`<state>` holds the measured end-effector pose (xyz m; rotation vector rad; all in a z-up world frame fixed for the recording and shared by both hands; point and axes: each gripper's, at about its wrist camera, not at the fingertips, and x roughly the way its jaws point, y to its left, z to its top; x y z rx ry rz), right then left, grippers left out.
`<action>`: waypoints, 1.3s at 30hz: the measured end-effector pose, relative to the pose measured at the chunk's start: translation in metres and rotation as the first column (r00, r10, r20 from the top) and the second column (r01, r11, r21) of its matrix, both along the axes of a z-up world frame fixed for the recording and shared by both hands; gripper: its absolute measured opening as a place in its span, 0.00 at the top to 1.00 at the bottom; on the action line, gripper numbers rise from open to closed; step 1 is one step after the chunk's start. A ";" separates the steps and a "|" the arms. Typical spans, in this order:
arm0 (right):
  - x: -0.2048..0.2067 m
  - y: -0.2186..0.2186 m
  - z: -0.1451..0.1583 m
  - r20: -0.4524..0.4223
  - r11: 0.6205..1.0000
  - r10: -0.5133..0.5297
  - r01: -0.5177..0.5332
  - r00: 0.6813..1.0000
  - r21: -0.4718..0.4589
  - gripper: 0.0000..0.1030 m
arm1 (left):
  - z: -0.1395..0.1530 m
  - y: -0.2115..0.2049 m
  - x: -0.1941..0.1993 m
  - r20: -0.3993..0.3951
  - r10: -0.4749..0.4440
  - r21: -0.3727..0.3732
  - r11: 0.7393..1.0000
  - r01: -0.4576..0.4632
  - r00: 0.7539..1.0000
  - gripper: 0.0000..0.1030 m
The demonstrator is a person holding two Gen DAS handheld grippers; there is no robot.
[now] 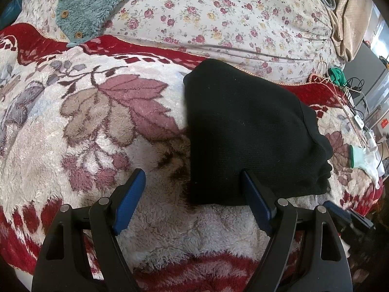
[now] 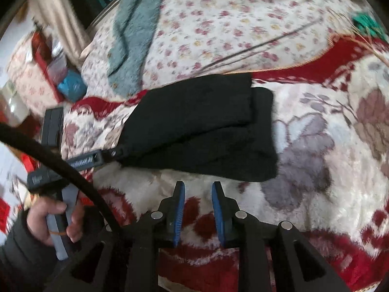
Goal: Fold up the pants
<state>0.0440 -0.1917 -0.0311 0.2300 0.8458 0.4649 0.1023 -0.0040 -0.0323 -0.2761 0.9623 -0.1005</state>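
Pants [image 1: 248, 131] folded on blanket [image 1: 97, 126], seemingly flat

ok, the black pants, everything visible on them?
The black pants look like plain matte knit, folded into a compact layered bundle; in the right wrist view an upper layer sits offset on a wider lower one. They lie flat on the fluffy floral blanket. No gripper holds them.

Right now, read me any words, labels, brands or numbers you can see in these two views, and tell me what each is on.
Nothing is legible in either view.
Left gripper: pale markings along its side, too blurred to read.
Small red patch at the room's right edge: too small to read.
Black pants and fleece blanket: no label or lettering shows.
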 end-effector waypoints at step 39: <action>-0.010 -0.014 0.007 0.060 0.997 -0.050 0.045 0.997 0.068 0.79 | 0.040 -0.032 -0.051 0.293 -0.151 0.176 0.979 0.102 0.944 0.17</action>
